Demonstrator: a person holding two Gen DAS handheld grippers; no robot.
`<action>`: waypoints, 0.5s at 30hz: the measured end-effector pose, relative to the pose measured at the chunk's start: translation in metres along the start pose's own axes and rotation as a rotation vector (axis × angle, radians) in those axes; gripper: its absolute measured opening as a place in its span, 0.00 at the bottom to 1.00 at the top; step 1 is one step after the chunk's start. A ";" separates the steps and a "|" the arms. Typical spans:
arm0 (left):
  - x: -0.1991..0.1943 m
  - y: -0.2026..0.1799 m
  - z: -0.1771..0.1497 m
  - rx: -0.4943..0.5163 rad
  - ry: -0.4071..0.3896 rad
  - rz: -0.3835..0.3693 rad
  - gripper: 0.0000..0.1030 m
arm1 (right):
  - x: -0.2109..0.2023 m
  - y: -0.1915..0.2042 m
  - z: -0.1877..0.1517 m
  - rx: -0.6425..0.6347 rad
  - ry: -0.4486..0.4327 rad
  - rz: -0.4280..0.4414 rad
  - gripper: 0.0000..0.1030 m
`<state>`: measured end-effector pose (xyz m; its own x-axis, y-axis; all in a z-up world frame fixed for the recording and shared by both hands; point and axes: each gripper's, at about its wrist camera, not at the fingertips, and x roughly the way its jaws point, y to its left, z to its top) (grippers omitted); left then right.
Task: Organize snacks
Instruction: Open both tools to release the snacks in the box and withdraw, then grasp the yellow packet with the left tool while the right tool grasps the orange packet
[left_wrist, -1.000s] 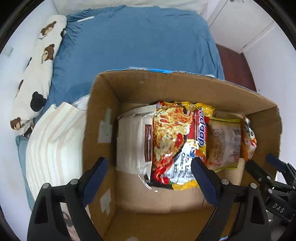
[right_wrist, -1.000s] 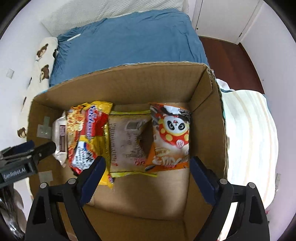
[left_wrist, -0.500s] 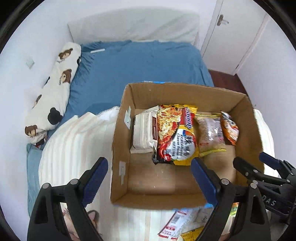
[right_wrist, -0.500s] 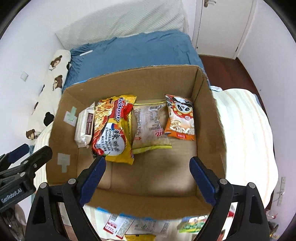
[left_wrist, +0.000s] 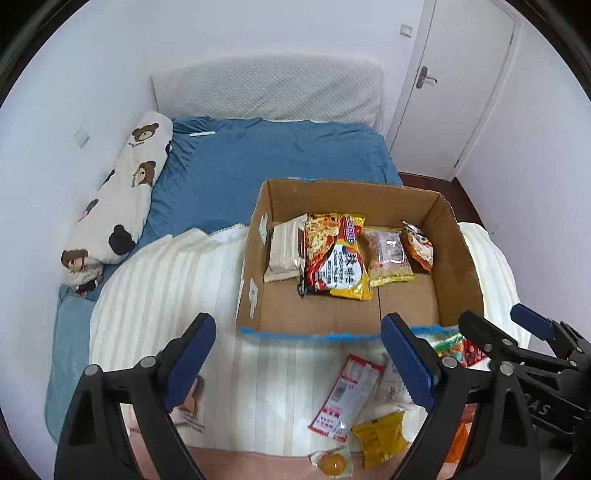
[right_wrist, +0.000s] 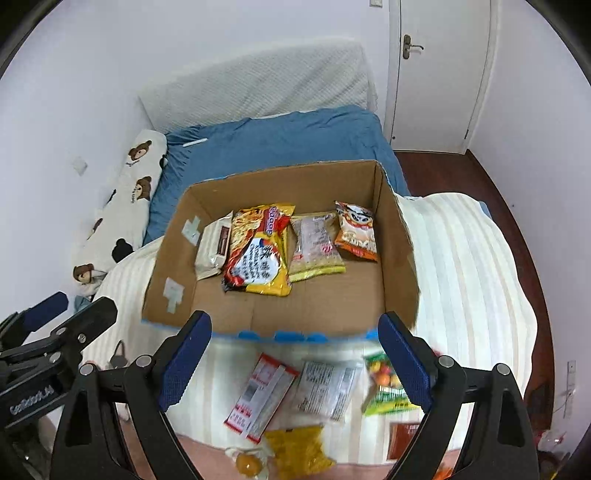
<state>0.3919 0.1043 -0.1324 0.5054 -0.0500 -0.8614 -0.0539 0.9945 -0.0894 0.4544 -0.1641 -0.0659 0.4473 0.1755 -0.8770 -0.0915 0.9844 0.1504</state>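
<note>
Bed bears cardboard box (right_wrist: 397, 266); both grippers seemingly empty, gaping.

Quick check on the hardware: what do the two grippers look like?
Both match: black angular frames with silver rivets and two fingers faced with ribbed blue pads. The left gripper carries white "GenRobot.AI" lettering on its side; the right gripper shows lettering ending "DAS". No cables or sleeves visible.

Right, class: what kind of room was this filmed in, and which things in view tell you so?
Most likely a bedroom. A bed with a blue fitted sheet fills the room, a long white bolster printed with brown bears lies against the wall, and a white padded headboard stands behind it, beside a white door.
</note>
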 end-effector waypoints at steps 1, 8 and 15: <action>-0.002 0.002 -0.006 -0.009 0.005 -0.005 0.89 | -0.006 -0.001 -0.006 0.006 -0.005 0.008 0.91; -0.009 0.004 -0.062 -0.012 0.048 -0.001 0.89 | -0.027 -0.014 -0.062 0.064 0.017 0.046 0.91; 0.018 -0.014 -0.117 -0.001 0.192 -0.031 0.89 | -0.019 -0.075 -0.125 0.235 0.110 0.045 0.91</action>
<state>0.3010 0.0790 -0.2052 0.3331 -0.0976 -0.9378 -0.0417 0.9921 -0.1181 0.3412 -0.2433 -0.1174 0.3465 0.2294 -0.9096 0.1056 0.9539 0.2808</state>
